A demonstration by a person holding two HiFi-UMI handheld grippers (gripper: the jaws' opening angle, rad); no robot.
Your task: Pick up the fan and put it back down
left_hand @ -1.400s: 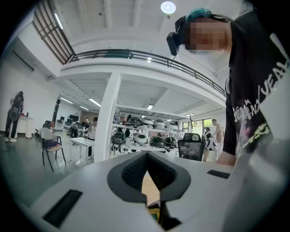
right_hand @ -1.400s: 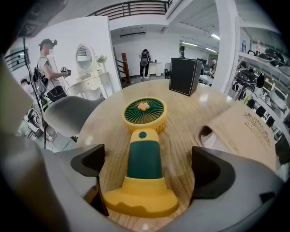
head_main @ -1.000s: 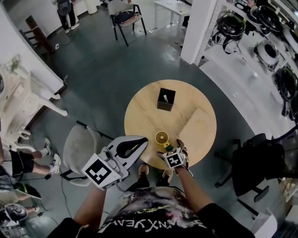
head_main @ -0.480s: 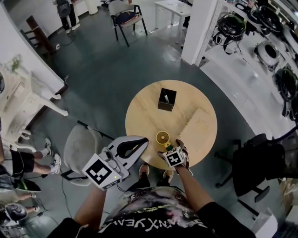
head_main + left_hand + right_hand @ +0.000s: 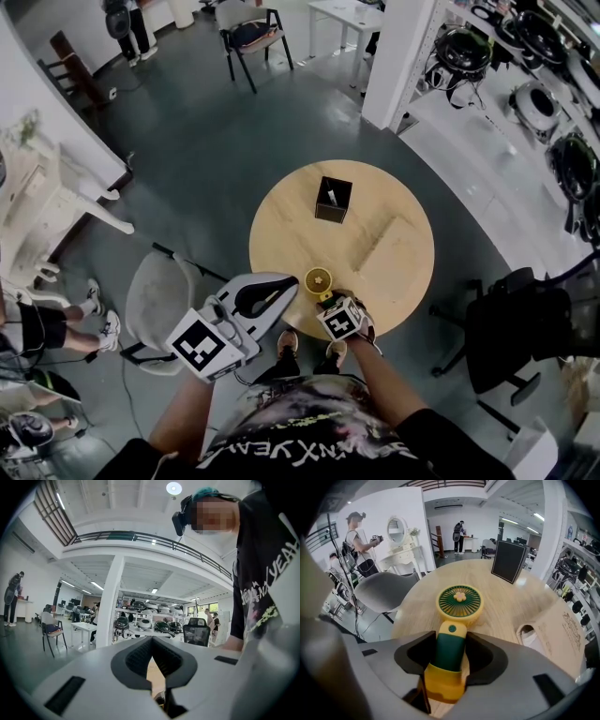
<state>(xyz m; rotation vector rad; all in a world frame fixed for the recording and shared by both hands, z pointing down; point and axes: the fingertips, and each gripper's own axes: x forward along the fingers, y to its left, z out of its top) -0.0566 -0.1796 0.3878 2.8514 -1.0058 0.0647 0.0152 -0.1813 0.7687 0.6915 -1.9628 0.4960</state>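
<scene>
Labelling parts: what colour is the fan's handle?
The fan handle is dark green above a yellow base; right gripper view.

Head view: looking steeply down onto the round table [image 5: 281, 225]. Right gripper view: sitting close to the fan [image 5: 452, 639] there. Left gripper view: facing level toward shelves [image 5: 140, 620].

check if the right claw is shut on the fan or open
Shut on the fan: the right claw has just been closing, and it now presses the green handle from both sides.
</scene>
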